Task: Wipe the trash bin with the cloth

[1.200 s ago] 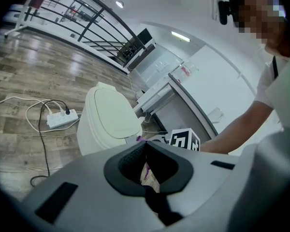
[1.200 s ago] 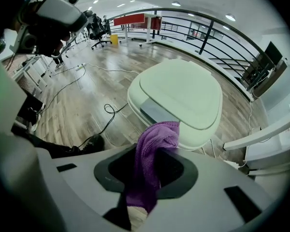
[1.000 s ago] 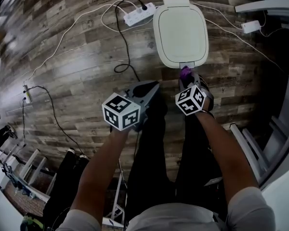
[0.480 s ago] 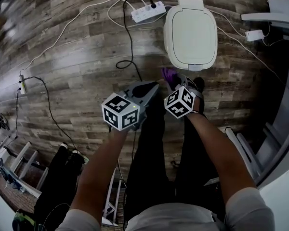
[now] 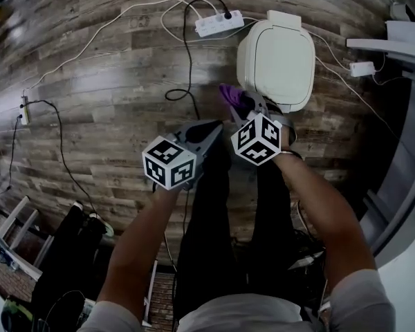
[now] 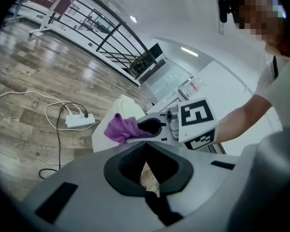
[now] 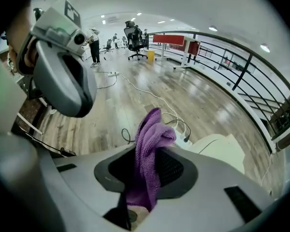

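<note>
Left gripper (image 5: 216, 130) closed, empty, clear of bin. Right gripper (image 5: 251, 109) clamps bunched purple cloth (image 5: 231, 95), just beside front-left edge of bin (image 5: 277, 57) on floor. Risks: small wad, so gripper plastic may scrape lid; unbraced bin may slide under push toward power strip (image 5: 218, 23); cloth may slip from pinch.

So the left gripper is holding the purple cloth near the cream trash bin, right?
No, the right gripper holds the purple cloth near the cream trash bin, as the right gripper view shows. The left gripper is shut with nothing in it.
</note>
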Motion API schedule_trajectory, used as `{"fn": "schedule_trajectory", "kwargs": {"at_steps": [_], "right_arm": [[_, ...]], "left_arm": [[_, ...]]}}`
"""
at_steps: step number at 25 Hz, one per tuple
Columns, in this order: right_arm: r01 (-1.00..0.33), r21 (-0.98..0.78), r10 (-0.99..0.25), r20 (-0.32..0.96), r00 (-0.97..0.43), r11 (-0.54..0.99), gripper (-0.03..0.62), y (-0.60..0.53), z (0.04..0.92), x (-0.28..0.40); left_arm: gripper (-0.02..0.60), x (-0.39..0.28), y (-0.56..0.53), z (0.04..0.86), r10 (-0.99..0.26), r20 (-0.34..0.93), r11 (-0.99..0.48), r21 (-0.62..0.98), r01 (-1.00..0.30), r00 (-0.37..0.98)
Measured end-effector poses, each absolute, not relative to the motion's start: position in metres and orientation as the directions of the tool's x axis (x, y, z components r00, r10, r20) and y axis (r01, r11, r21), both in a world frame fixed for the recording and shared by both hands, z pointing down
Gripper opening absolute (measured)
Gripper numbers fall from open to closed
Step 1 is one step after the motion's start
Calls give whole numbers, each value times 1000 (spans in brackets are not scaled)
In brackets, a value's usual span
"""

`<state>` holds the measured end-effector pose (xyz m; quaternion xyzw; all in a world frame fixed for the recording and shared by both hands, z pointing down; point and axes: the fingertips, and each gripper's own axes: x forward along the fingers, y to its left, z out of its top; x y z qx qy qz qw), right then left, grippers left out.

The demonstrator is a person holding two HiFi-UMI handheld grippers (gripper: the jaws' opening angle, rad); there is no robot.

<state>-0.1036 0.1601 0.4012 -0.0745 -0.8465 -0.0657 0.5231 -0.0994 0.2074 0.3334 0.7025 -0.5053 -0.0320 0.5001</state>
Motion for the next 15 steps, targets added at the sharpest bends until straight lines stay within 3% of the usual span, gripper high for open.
{"fn": "schedule_trajectory", "kwargs": {"at_steps": [15], "right_arm": [[342,282,-109,888,-447,896,110,15,376,-195]], "left_arm": [[3,-140,184,328,-808,425,51,740,-671,407]]}}
